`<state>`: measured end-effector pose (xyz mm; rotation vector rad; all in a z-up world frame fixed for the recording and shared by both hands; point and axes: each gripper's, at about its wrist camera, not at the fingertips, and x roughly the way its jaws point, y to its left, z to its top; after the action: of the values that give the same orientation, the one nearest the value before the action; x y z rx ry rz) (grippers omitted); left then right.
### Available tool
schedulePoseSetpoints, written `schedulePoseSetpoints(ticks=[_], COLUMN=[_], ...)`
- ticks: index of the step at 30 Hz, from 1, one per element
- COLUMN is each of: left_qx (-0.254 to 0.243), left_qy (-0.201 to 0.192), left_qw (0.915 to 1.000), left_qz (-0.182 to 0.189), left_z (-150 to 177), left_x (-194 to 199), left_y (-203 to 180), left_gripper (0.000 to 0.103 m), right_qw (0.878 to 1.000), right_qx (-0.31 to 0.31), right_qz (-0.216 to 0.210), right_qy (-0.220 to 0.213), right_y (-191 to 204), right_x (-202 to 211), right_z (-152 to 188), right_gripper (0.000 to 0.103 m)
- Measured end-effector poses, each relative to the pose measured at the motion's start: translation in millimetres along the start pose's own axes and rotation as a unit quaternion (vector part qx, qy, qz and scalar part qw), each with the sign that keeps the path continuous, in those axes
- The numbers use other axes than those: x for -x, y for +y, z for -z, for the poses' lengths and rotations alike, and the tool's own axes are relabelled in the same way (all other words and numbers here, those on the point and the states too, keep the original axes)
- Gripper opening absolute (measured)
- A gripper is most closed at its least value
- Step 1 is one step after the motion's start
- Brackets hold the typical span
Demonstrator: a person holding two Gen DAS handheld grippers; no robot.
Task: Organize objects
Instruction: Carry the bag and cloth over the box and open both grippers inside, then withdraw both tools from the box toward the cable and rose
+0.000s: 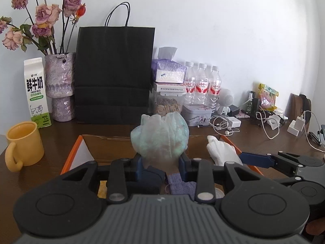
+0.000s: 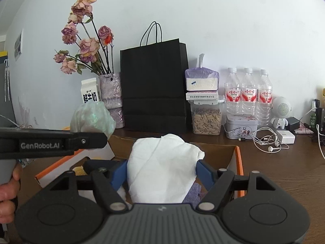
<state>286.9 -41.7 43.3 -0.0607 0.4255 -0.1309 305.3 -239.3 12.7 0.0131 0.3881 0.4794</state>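
My left gripper [image 1: 161, 163] is shut on a crumpled pale green plastic bag [image 1: 160, 137], held above an open cardboard box [image 1: 105, 148] with orange edges. My right gripper [image 2: 160, 170] is shut on a bunched white tissue wad [image 2: 162, 168], also over the box [image 2: 221, 152]. In the left wrist view the white wad [image 1: 221, 149] and the right gripper's blue finger [image 1: 256, 159] show at the right. In the right wrist view the green bag [image 2: 92, 118] sits above the left gripper's black body at the left. A purple cloth [image 1: 182, 184] lies inside the box.
On the brown desk [image 1: 61, 130] stand a yellow mug [image 1: 23, 145], a milk carton [image 1: 36, 93], a vase of dried roses [image 1: 60, 85], a black paper bag [image 1: 113, 75], three water bottles [image 1: 202, 83], a seed jar [image 2: 206, 120], a tin [image 2: 240, 127], earphones [image 2: 268, 142] and chargers.
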Motion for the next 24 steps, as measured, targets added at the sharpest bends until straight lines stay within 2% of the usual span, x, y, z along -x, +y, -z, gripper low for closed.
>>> schedulePoseSetpoints(ticks=[6, 8, 11, 12, 13, 15, 24], left_qx=[-0.007, -0.007, -0.002, 0.001, 0.003, -0.002, 0.0], left_qy=[0.013, 0.012, 0.011, 0.011, 0.006, -0.009, -0.006], left_qw=[0.9999, 0.9998, 0.9997, 0.9997, 0.9995, 0.9991, 0.9993], left_qz=[-0.006, -0.011, -0.02, -0.023, -0.03, -0.041, -0.038], left_z=[5.8, 6.8, 7.1, 7.1, 7.4, 7.5, 7.0], left_x=[-10.0, -9.8, -8.5, -7.9, -6.6, -2.9, -3.1], left_y=[0.1, -0.4, 1.2, 1.7, 1.9, 0.6, -1.0], left_gripper=[0.034, 0.039, 0.061, 0.085, 0.103, 0.103, 0.103], right_qw=[1.0, 1.0, 1.0, 1.0, 1.0, 1.0, 0.999], right_qx=[0.01, 0.013, 0.017, 0.017, 0.016, 0.015, 0.016], right_qz=[0.012, 0.013, 0.018, 0.02, 0.023, 0.024, 0.029], right_qy=[0.009, 0.011, 0.011, 0.01, 0.008, 0.006, -0.001], right_y=[0.6, 2.0, 3.6, 3.5, 3.2, 2.9, 5.4], right_x=[-4.5, -5.2, -6.0, -5.9, -5.5, -4.6, 0.1], right_z=[6.2, 8.4, 10.3, 11.2, 11.9, 12.2, 14.1], right_gripper=[0.073, 0.077, 0.085, 0.097, 0.103, 0.103, 0.103])
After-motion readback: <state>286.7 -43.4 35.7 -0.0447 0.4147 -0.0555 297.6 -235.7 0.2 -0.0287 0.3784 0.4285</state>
